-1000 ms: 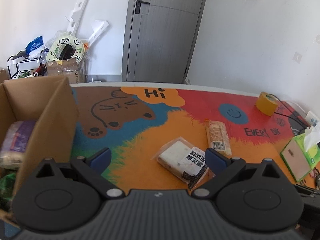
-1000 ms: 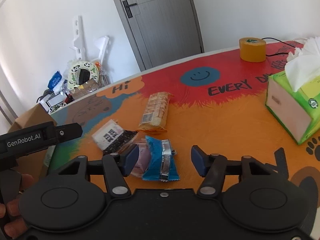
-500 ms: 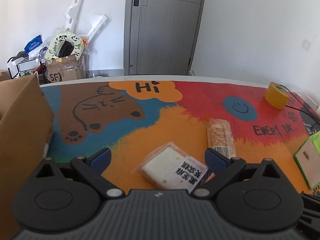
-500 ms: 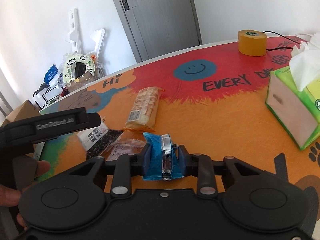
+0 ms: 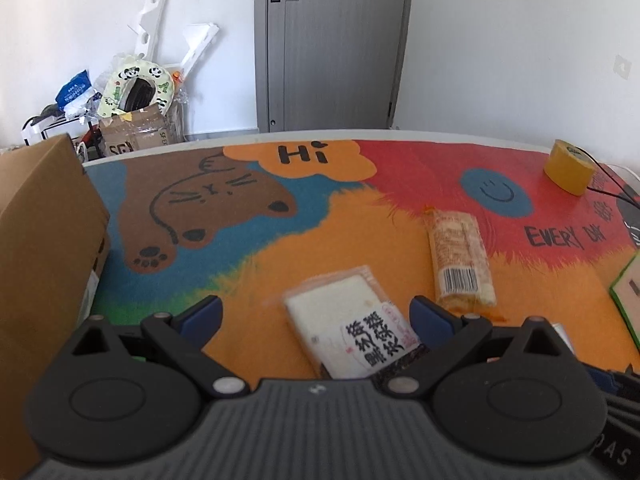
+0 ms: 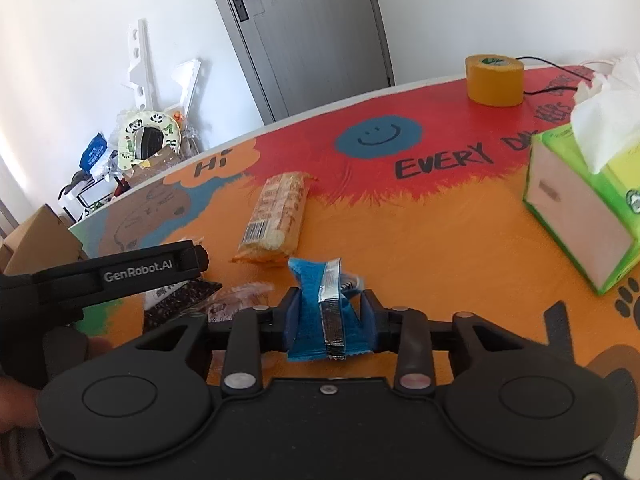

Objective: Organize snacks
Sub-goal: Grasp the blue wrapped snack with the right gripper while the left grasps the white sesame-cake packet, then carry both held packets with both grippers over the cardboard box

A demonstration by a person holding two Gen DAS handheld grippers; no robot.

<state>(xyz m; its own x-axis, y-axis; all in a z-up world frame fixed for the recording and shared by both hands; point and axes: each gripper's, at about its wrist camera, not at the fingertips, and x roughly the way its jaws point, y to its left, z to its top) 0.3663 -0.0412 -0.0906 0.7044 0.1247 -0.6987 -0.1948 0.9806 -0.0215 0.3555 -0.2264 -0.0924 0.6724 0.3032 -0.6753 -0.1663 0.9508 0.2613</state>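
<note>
My right gripper (image 6: pixel 330 312) pinches a crumpled blue snack packet (image 6: pixel 310 280) with a silver seam just above the mat; its jaws are opening slightly, with the packet still pressed between the pads. My left gripper (image 5: pixel 316 314) is open and hovers low over a white snack packet (image 5: pixel 340 320) with black lettering, which lies between its blue fingertips and untouched. A long biscuit packet (image 5: pixel 460 256) (image 6: pixel 276 216) lies farther back on the orange patch. A clear pinkish packet (image 6: pixel 240 296) lies left of the blue one.
A cardboard box (image 5: pixel 40 240) stands at the table's left edge. A green tissue box (image 6: pixel 580 208) sits at the right and a yellow tape roll (image 6: pixel 494 80) with a black cable at the far right. A person's hand shows at the lower left of the right wrist view.
My right gripper shut on the blue packet, which was lying between open jaws. My left gripper swung away from the cardboard box, rightwards and down over the white packet.
</note>
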